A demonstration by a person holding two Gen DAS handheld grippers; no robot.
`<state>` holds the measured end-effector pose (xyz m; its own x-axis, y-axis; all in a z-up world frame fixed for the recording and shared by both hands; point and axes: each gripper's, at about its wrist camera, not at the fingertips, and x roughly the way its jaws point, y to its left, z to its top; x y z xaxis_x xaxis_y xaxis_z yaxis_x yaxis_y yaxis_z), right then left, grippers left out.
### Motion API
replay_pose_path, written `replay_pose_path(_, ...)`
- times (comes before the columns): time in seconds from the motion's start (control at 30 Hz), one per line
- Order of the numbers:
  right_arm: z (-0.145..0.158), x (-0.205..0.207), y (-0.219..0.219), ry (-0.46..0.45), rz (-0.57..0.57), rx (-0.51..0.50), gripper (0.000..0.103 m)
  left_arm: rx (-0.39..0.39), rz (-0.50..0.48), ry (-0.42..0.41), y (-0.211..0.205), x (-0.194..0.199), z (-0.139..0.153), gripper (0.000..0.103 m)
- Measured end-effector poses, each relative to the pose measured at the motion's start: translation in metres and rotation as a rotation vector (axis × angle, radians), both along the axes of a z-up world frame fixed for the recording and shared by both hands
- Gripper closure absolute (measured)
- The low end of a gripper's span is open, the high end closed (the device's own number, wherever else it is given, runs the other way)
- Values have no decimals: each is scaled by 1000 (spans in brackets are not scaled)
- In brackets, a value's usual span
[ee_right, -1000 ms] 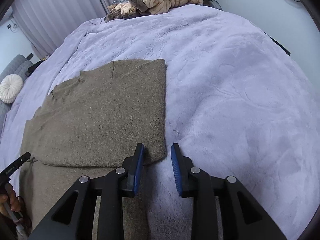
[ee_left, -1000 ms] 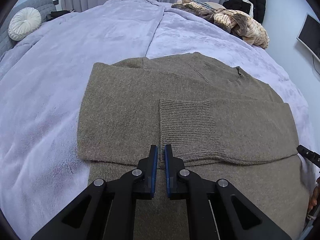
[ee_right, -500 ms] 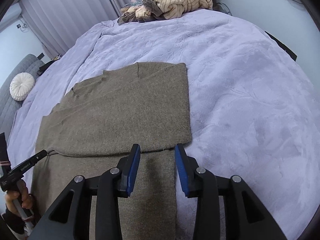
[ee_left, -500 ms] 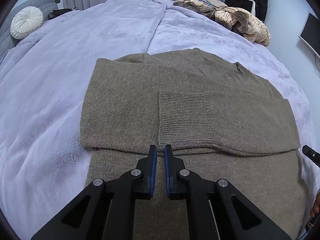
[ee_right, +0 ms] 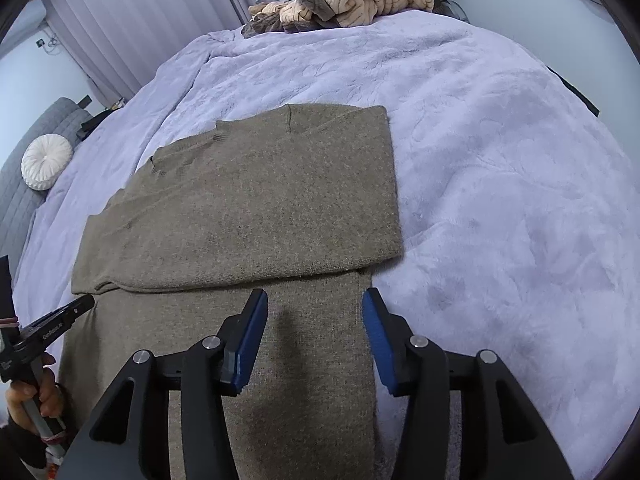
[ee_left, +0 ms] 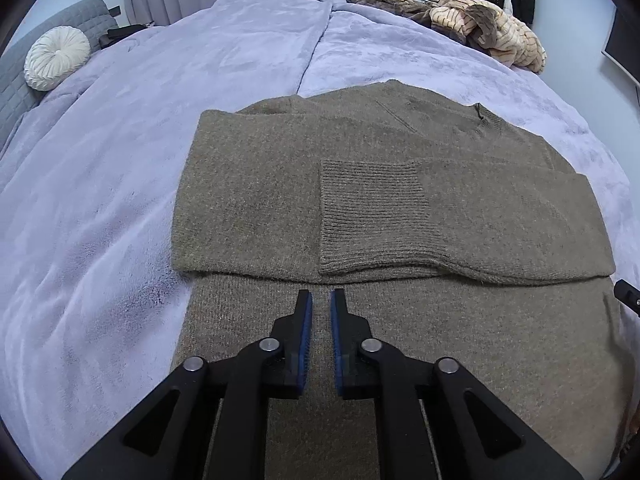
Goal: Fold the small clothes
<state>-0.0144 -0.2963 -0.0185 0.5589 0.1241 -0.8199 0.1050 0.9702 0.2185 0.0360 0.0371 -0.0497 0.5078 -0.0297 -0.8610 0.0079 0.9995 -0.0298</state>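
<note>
Both sleeves of the brown sweater (ee_left: 384,208) lie folded across its chest; the garment rests flat on the lavender bed (ee_left: 100,200), centre of both views. The left tongs (ee_left: 320,300) have just parted to a narrow gap, nothing between them. The right tongs (ee_right: 314,300) have been widening (now fairly wide, empty) above the hem edge at 6 o'clock. Judgement: sleeve fold released; bottom-up fold likely next.
</note>
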Motion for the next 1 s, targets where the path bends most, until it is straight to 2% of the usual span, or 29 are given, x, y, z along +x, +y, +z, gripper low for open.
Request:
replay_pose_path(0.03, 1, 0, 1, -1, 3, -1, 48, 6, 3, 1, 0, -1, 0, 14)
replay_pose_path(0.07, 1, 0, 2, -1, 6, 0, 48, 17, 19, -20, 0, -5, 3, 0)
replay_pose_path(0.13, 2, -1, 3, -3, 10, 2, 47, 28, 10, -60, -2, -9, 8, 0)
replay_pose_path(0.27, 3, -1, 7, 0, 20, -1, 39, 34, -1, -48, -4, -11, 9, 0)
replay_pose_path(0.33, 5, -2, 9, -2, 21, -2, 32, 33, 6, -44, -3, -12, 9, 0)
replay_pose_path(0.37, 5, -3, 9, -1, 21, -3, 23, 33, 8, -41, -2, -13, 9, 0)
replay_pose_path(0.4, 5, -4, 9, -1, 19, -6, 20, 34, 8, -40, -3, -14, 9, 0)
replay_pose_path(0.57, 6, -7, 10, 0, 21, 0, 20, 44, -1, -45, -3, -21, 10, 0)
replay_pose_path(0.77, 12, -21, 11, -5, 29, 24, 20, -3, -14, -43, 4, -38, 14, 0)
replay_pose_path(0.9, 16, -36, 10, -11, 27, 51, 20, -7, 22, -28, 17, -52, 12, 0)
replay_pose_path(1.0, 16, -51, 7, -13, 21, 91, 20, -58, -2, -11, 27, -71, 11, 0)
